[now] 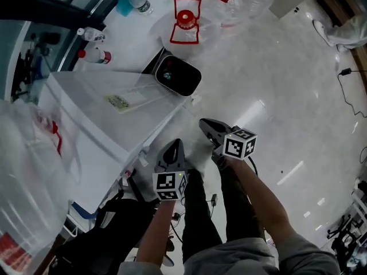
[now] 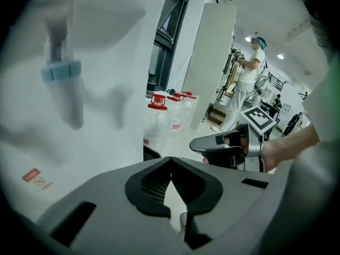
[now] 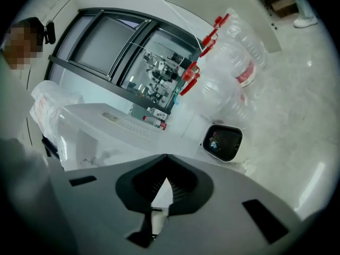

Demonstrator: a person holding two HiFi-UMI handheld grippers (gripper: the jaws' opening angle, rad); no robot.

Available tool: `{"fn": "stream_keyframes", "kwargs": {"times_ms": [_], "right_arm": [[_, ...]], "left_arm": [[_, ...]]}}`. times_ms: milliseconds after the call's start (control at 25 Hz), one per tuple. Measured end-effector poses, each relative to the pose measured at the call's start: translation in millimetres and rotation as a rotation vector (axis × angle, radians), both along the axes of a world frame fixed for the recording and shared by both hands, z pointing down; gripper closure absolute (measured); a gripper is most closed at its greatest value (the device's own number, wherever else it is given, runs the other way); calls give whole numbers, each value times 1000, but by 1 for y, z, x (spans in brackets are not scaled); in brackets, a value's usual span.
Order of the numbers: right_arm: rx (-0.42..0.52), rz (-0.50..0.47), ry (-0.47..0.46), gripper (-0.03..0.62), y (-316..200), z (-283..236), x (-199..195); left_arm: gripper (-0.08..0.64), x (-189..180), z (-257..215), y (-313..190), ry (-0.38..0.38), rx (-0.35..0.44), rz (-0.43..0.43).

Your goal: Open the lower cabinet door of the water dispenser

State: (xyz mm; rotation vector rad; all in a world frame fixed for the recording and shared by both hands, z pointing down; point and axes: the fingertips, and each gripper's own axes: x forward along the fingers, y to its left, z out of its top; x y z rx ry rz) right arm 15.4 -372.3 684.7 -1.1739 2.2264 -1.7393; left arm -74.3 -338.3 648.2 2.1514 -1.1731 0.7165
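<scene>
The white water dispenser (image 1: 97, 113) stands at the left in the head view, seen from above, with a sticker on its top. Its lower cabinet door does not show there. In the left gripper view its white front (image 2: 90, 121) fills the left, with a blurred blue tap (image 2: 61, 70). My left gripper (image 1: 174, 143) hangs shut and empty beside the dispenser's near corner. My right gripper (image 1: 205, 122) is just to its right, also shut and empty. In their own views, the left gripper (image 2: 170, 161) and the right gripper (image 3: 166, 157) have their tips together.
A black and white bin (image 1: 178, 73) sits on the floor past the dispenser. Large water bottles with red caps (image 1: 186, 19) lie beyond it. A clear plastic bag (image 1: 28, 171) hangs at the left. A person (image 2: 247, 78) stands far off. The person's legs (image 1: 229, 211) are below.
</scene>
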Motion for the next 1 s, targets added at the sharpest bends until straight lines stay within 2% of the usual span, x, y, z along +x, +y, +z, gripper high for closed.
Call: {"fn": "stream_keyframes", "kwargs": {"times_ms": [440, 640, 800, 1000], "right_arm": [[-31, -172, -67, 584, -19, 104, -21], [-72, -198, -96, 584, -32, 145, -36], [-72, -235, -118, 584, -46, 166, -56], [-65, -305, -122, 584, -62, 183, -76]], "left_arm": [[551, -3, 90, -14, -24, -34, -60], [551, -3, 109, -14, -43, -66, -76], [551, -7, 122, -18, -67, -95, -106], [551, -8, 129, -16, -81, -109, -95]]}}
